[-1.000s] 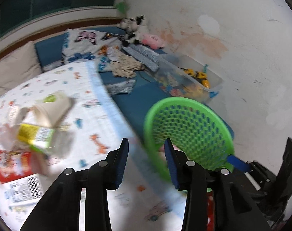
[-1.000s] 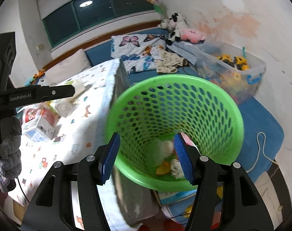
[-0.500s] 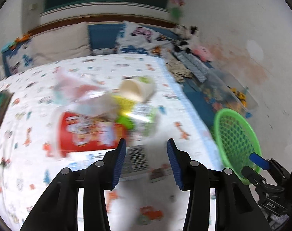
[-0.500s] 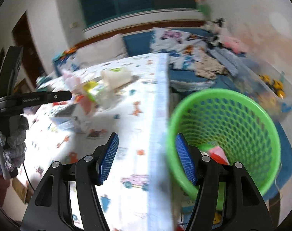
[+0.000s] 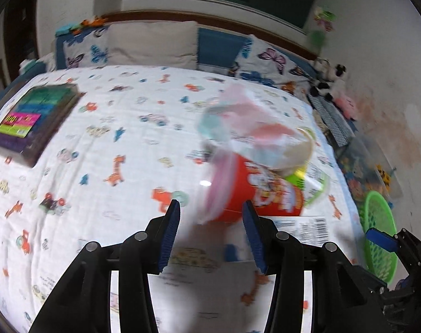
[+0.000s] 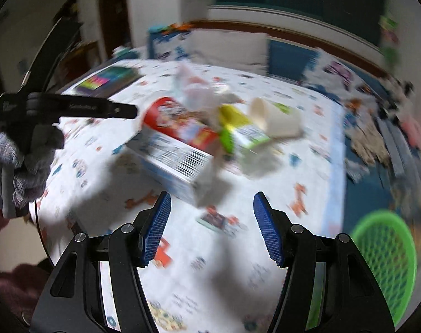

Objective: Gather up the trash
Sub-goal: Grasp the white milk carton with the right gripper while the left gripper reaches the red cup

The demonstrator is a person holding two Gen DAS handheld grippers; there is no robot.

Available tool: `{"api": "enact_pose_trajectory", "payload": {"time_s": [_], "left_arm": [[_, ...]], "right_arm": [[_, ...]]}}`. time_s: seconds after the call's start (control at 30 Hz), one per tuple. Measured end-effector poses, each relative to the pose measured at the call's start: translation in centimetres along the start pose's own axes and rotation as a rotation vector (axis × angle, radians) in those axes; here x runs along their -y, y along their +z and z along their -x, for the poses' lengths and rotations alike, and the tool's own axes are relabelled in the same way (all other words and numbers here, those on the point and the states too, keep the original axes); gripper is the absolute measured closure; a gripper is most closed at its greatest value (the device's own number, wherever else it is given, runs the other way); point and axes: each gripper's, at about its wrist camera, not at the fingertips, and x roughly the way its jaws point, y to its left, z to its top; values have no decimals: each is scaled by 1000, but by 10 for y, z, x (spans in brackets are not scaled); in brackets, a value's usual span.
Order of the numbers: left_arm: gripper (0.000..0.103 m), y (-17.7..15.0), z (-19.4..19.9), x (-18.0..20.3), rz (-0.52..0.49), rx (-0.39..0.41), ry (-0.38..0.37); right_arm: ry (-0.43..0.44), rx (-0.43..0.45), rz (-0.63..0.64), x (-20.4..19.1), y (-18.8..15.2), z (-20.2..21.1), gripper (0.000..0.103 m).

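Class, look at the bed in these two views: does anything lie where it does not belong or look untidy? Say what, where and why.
Yes. A heap of rubbish lies on the bed sheet: a red tub tipped on its side, a white box, a toppled paper cup and crumpled wrappers. The green basket stands beside the bed.

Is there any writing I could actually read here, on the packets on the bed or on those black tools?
Nothing reads clearly; both views are blurred.
Red tub: big white lettering, smeared, unreadable.
White carton: a barcode and fine print, too blurred.
Yellow-green packet: small label print, illegible.
Left gripper's side: a white brand mark, too blurred to spell out.
Colourful box: dark marks on a yellow band, unreadable.
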Motion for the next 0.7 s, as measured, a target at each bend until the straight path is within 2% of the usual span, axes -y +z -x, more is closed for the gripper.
{"api": "enact_pose_trajectory", "payload": {"time_s": [0.23,0.6,0.7], "left_arm": [[58,1,-1,-29,55,0,30],[58,3,-12,-48,86,-10,25],[58,5,-14,-51,98,-13,13]], "right_arm": [[87,-46,163,-24,28,-38,40],[133,-159,412,-47,52,-84,39],[132,-176,457,-51,54,-89,37]]}}
